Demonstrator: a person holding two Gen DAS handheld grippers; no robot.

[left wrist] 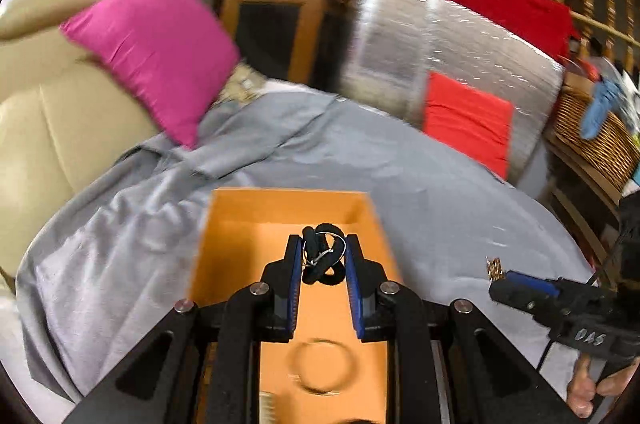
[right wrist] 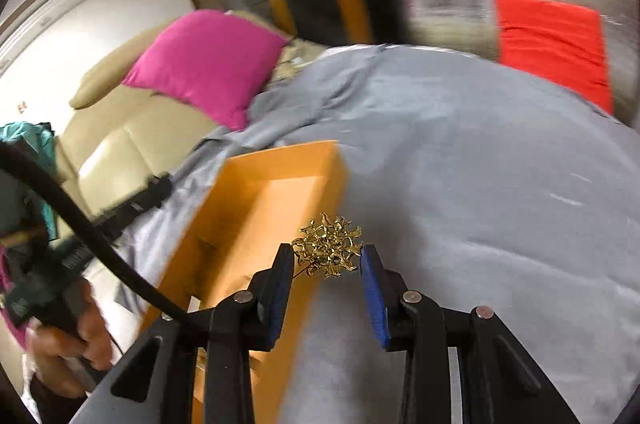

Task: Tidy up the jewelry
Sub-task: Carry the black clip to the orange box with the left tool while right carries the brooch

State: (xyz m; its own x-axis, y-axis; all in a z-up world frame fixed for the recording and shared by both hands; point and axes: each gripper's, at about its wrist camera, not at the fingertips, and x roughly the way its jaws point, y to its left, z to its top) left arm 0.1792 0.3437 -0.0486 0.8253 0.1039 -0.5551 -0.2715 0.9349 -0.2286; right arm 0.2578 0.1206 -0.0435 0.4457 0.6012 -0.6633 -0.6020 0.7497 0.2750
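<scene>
Both grippers up over the bed, pointed fwd and down at the grey sheet (left wrist: 420,184). Left gripper (left wrist: 323,256): jaws nearly together, blue pads clamped on a black hair tie (left wrist: 320,262) twisted into a knot w/ a thin silver ring/wire tangled in it. It hangs right over the orange box (left wrist: 256,220), which sits open on the sheet. Inside the box, under the gripper: a thin bangle (left wrist: 320,368) lying flat, plus a small pale item at the bottom edge, too cut off to ID. Right gripper (right wrist: 326,260): jaws partway open, gold ornate piece (right wrist: 328,250) (brooch or pendant, can't tell which) between the tips; left pad seems to touch it, right pad contact unclear from the right wrist cam, but the piece is off the sheet so it's being carried. It sits just right of the box's right wall, above bare sheet. Left hand (right wrist: 60,344) visible wrapped round its handle, cable looping across. Right thumb (left wrist: 580,384) visible low on its handle. Frames motion-blurred. Bkgd: pink cushion (left wrist: 152,52) on a beige sofa (left wrist: 44,112), red cloth (left wrist: 468,116) on a silver-wrapped bundle.
</scene>
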